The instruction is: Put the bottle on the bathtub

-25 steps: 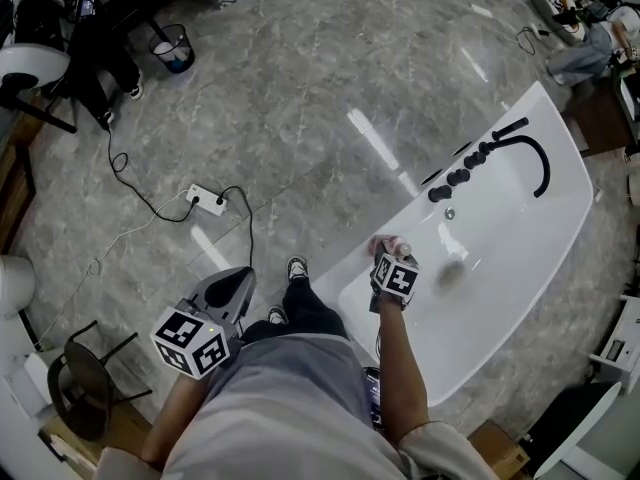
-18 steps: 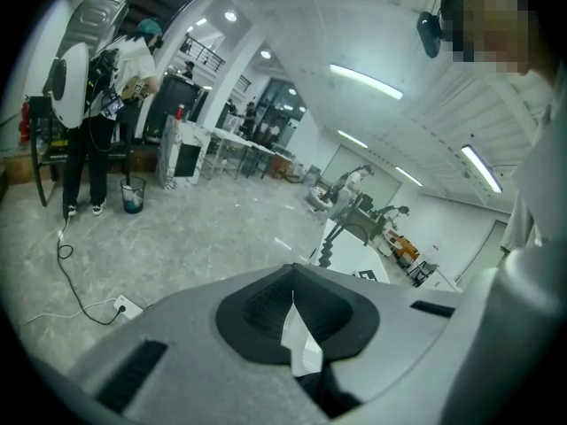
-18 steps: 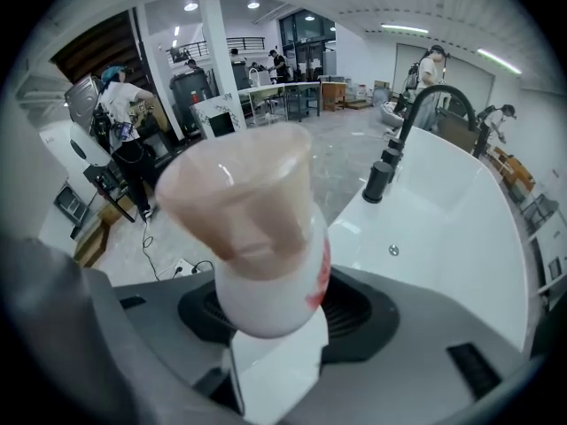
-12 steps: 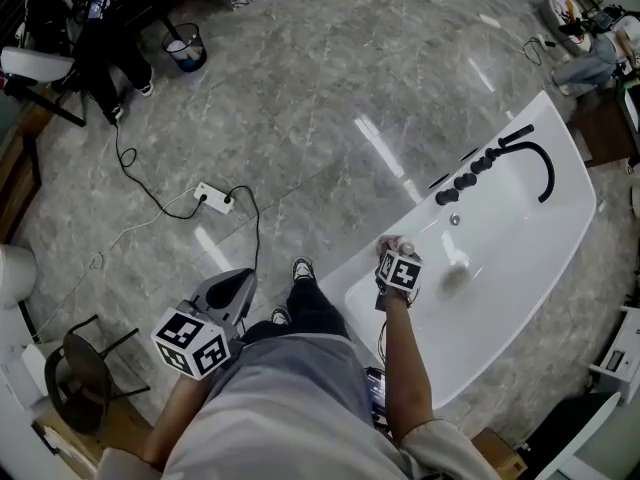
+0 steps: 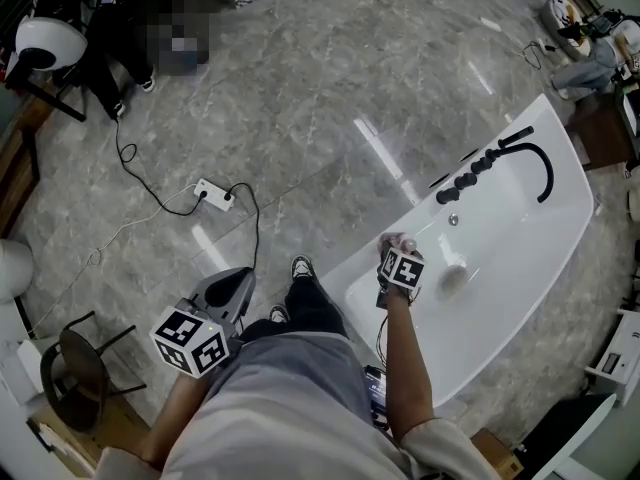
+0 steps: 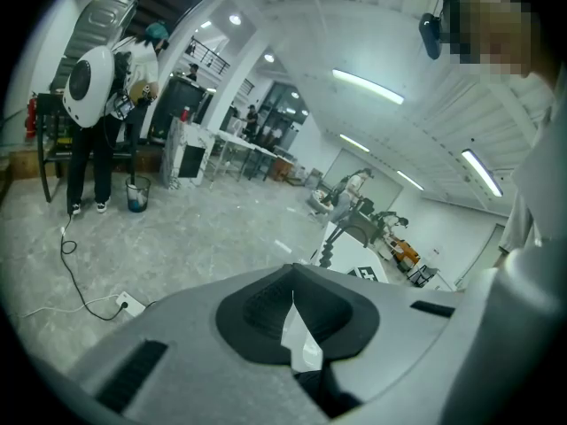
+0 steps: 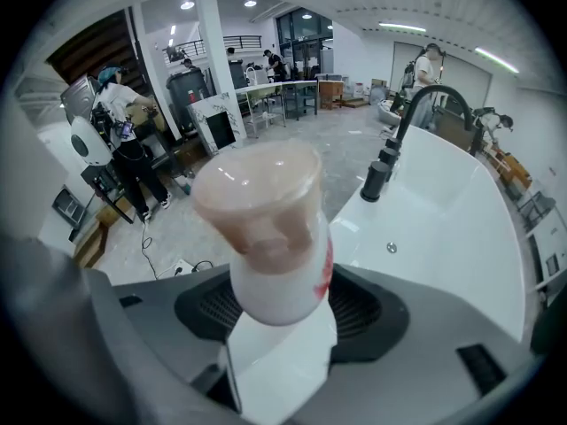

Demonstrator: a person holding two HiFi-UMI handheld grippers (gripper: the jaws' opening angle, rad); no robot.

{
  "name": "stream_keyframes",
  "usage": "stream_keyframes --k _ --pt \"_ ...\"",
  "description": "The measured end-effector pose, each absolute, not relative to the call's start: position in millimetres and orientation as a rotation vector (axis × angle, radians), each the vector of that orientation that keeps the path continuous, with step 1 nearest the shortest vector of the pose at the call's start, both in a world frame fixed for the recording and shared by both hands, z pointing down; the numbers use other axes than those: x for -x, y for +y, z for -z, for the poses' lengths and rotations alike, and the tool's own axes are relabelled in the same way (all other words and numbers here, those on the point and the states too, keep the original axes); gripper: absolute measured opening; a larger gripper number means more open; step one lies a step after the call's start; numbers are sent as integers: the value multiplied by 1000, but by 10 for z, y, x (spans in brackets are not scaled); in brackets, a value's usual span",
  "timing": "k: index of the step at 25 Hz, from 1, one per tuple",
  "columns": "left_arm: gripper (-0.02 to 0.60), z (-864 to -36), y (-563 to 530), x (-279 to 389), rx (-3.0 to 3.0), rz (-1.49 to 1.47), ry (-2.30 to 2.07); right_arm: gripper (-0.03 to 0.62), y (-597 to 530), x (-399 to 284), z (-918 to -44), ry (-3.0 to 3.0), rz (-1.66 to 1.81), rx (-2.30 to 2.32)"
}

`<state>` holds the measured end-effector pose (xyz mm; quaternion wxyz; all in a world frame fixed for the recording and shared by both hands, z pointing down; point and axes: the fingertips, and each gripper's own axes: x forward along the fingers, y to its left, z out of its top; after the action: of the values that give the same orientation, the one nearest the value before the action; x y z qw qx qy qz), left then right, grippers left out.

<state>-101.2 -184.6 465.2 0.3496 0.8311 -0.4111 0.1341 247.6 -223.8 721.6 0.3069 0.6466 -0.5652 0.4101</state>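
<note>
I have the bottle (image 7: 275, 228) standing upright on the flat near-left rim of the bathtub (image 5: 530, 268), well apart from the black tap (image 5: 538, 158) at the far end. The rim is the one level ledge here, so that is where it belongs.

My right gripper (image 7: 292, 317) comes at it steeply from above, which keeps the bottle vertical on the ledge. Its jaws have just been opening, with the bottle between them. I judge the pads to have let go, though the wide lens makes the gap on either side hard to be sure of.

My left gripper (image 6: 297, 330) hangs at my side over the floor (image 5: 300, 88), jaws drawn together on nothing, simply out of the way.

As for writing, the bottle has a white body, a pinkish cap (image 7: 257, 184) and a red mark (image 7: 330, 268) on its side that I cannot read. The only other print is the black-and-white square markers on each gripper's cube (image 5: 190, 340).
</note>
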Motion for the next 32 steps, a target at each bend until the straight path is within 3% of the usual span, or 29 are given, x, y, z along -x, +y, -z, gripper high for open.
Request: stream_keyframes --k 32 --pt "6 -4290 -1046 1208 -2293 -263 -991 250 -1430 -2191 -6338 -1621 -1035 -1934"
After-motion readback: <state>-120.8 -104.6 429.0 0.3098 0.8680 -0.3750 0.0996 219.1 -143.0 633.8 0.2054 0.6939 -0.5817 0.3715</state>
